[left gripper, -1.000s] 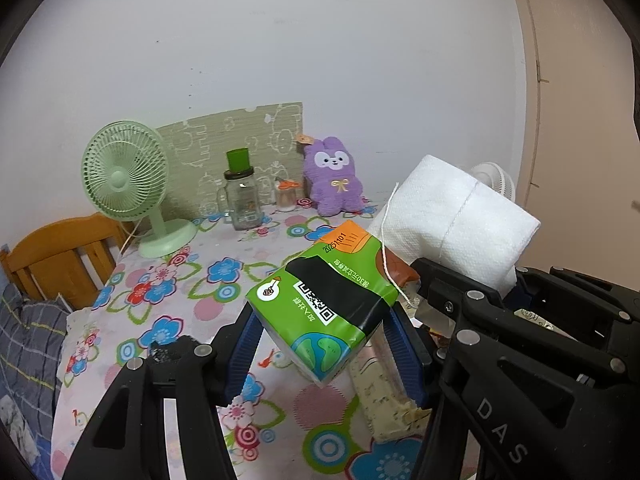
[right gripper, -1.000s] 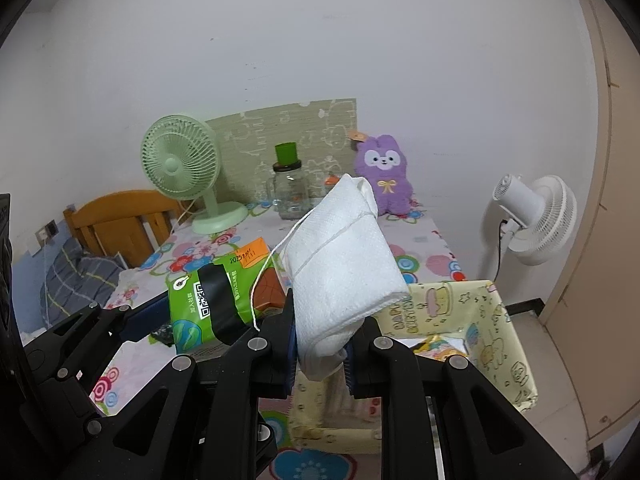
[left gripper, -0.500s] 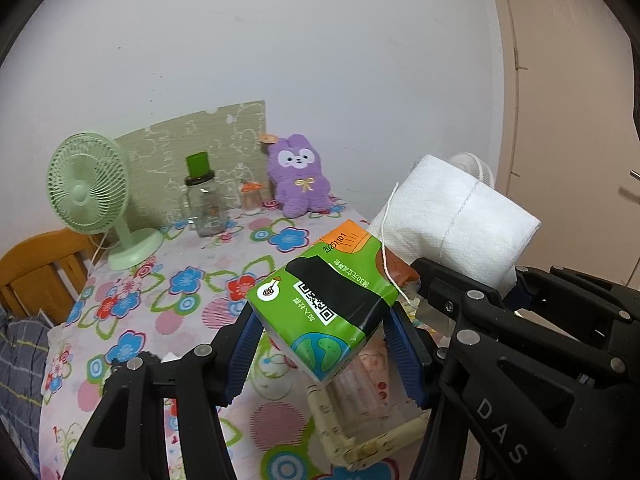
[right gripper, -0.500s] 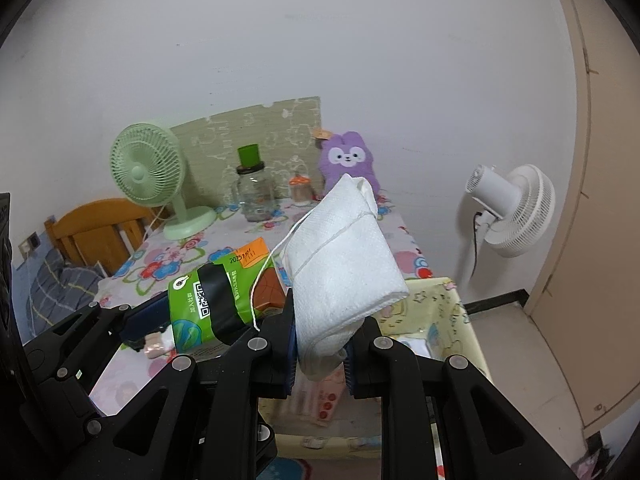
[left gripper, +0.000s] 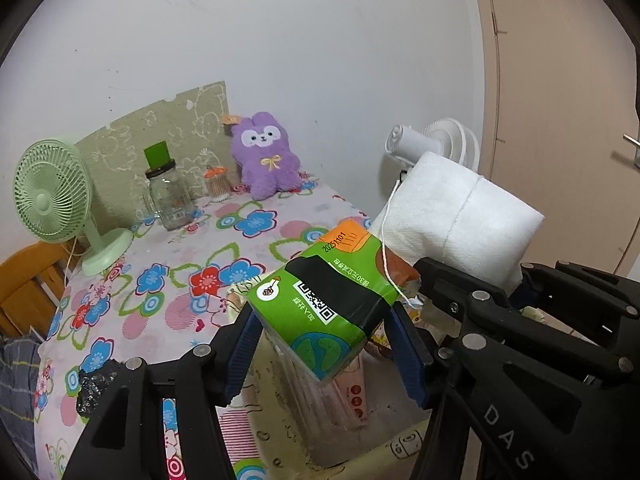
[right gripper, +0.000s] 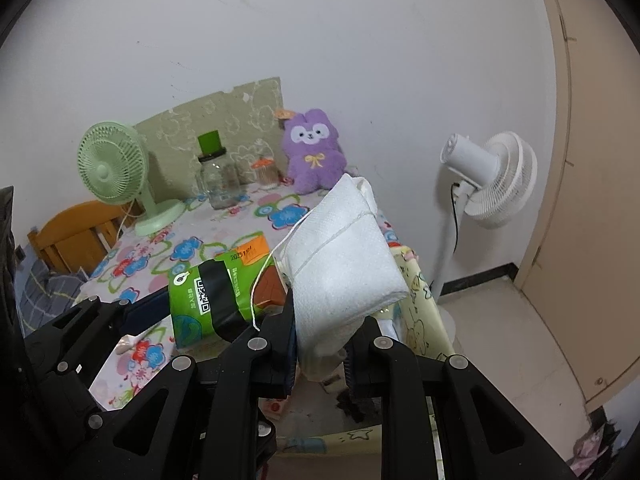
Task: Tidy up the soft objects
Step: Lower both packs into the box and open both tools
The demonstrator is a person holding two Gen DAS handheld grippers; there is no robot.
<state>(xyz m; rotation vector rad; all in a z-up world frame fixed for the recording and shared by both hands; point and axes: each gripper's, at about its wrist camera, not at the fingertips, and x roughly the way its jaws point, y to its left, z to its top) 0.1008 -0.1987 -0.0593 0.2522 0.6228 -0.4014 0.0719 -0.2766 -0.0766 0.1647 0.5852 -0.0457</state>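
Our left gripper (left gripper: 326, 344) has its jaws clamped on a green tissue pack (left gripper: 324, 300), blue pads pressing its two sides; the pack is held in the air, tilted, with its orange end pointing away from us. Our right gripper (right gripper: 320, 356) has its jaws closed tight on the lower end of a white folded cloth (right gripper: 344, 272) tied round with white string, a loose end of which dangles toward the pack; the cloth sticks up and forward from the jaws. The two held things sit side by side, the cloth just to the right of the pack. Beneath both we see a pale yellow fabric bin (right gripper: 416, 304) with cartoon prints, standing at the edge of the worktop (left gripper: 160, 280) with its flowered cover; other packets lie inside it. Farther back on the worktop stand a green fan (left gripper: 52, 196), a glass jar (left gripper: 168, 196) and a purple plush (left gripper: 266, 156) by the wall; a white fan (right gripper: 492, 180) stands on the floor to the right.
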